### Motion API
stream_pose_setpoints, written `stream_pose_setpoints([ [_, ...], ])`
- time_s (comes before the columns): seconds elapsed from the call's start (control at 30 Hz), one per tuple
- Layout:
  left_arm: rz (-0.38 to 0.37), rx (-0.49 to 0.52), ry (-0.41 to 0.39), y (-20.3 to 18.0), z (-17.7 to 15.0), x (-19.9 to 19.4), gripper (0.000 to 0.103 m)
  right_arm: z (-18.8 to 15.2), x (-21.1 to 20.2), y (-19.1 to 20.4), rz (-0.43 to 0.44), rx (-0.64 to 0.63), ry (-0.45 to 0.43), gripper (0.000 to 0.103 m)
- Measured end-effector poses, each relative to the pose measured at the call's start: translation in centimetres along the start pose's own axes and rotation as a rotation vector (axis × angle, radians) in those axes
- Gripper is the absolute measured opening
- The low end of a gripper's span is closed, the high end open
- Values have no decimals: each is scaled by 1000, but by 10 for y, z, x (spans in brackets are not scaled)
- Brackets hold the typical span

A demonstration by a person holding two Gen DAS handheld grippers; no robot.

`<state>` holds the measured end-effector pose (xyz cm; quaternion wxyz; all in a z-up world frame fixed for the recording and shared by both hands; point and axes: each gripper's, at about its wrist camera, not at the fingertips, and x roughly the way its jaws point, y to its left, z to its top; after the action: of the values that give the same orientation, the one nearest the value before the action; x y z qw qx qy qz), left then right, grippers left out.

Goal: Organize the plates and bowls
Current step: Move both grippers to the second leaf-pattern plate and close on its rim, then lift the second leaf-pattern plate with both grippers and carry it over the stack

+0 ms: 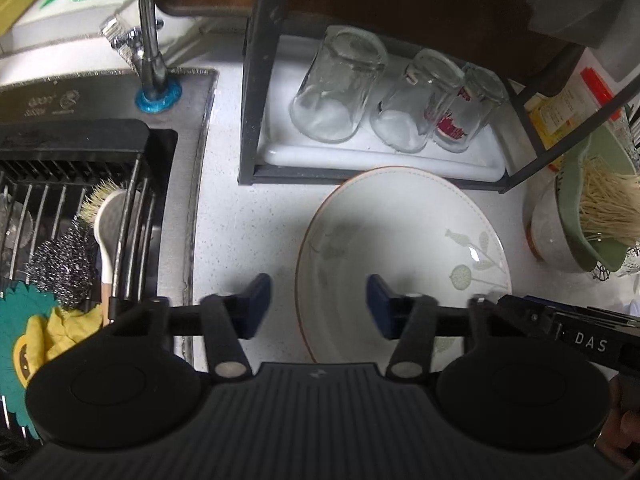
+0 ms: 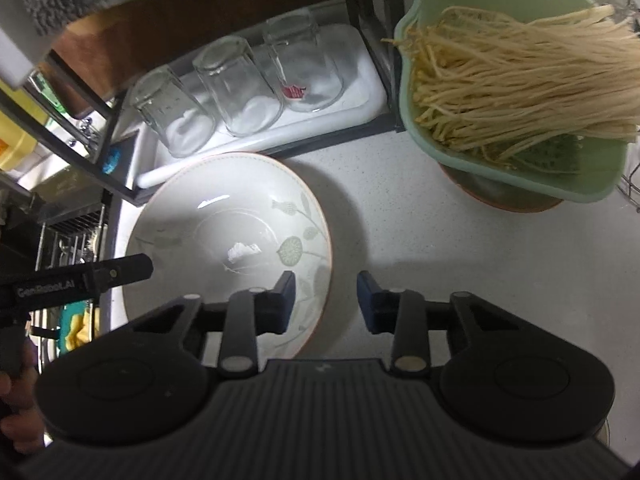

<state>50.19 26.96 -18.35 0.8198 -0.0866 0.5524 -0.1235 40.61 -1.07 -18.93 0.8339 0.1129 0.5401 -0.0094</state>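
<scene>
A wide white bowl (image 1: 400, 240) with a brown rim and pale green plant print sits upright on the white counter (image 1: 248, 232), in front of a dark rack. My left gripper (image 1: 319, 306) straddles the bowl's left rim, one blue pad outside and one inside, with a gap on both sides. In the right wrist view the same bowl (image 2: 224, 220) has my right gripper (image 2: 326, 300) straddling its right rim, pads likewise apart from it. Both grippers are open and the bowl is empty.
Three upturned glasses (image 1: 340, 88) stand on a white tray under the dark rack (image 1: 256, 80) behind the bowl. A green colander (image 2: 520, 148) of pale strands rests on another bowl (image 2: 500, 196) to the right. The sink (image 1: 180, 208) with its wire basket and faucet (image 1: 150, 40) lies left.
</scene>
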Motion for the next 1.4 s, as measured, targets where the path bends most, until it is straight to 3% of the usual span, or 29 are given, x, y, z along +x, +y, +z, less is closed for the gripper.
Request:
stream_pose_setpoints([
  [0.1, -11, 4, 12, 4, 2, 7, 40, 3, 6, 3, -3, 2, 8, 29],
  [0.3, -25, 26, 23, 8, 7, 19, 29, 6, 20, 6, -20, -10, 27, 17],
  [0.7, -5, 82, 55, -4, 4, 25, 27, 11, 23, -6, 40, 10, 50, 14],
  [0.87, -52, 33, 66, -4, -1, 9, 27, 8, 10, -10, 57, -7, 36, 14],
  [1.4, -54, 7, 13, -65, -42, -84, 27, -23, -81, -41, 132, 5, 18, 14],
])
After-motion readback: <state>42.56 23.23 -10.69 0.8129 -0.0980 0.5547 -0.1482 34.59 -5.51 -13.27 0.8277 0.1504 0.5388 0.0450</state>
